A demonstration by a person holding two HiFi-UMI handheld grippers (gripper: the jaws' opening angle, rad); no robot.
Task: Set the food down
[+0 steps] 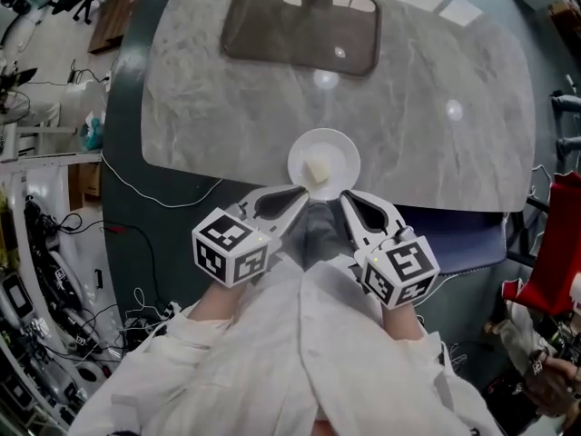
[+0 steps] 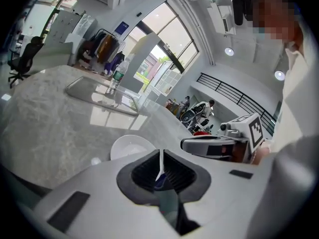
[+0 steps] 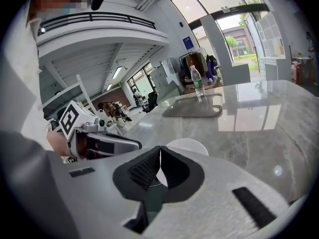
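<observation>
Both tongs hang side by side over the near edge of the table point(image 1: 436, 143), tips pointing in toward each other. The left tongs point(image 1: 302, 195) are pressed together: in the left gripper view the two ribbed black pads point(image 2: 147, 171) meet with only a hairline slit between them, and nothing sits in that slit. Same story for the right tongs point(image 1: 346, 197) - in the right gripper view the pads point(image 3: 144, 169) are closed tip to tip and empty.

The food point(image 1: 316, 171), a small pale cube, sits on the white plate point(image 1: 343, 148) just ahead of both sets of tips, a touch nearer the left pair and touching neither. The plate rests on the grey marble top, right in front of the gap between the two tools.

From the left tongs' camera the plate point(image 2: 130, 146) shows just beyond the closed tips, with the right tongs off to that side, marker cube point(image 2: 253, 128) facing the lens. From the right tongs' camera the plate point(image 3: 188, 144) peeks over the tips too.

Well beyond the plate, at the far side of the table from both tongs, lies a dark tray point(image 1: 300, 27) - a clear bottle point(image 3: 197, 83) stands at its far rim.
</observation>
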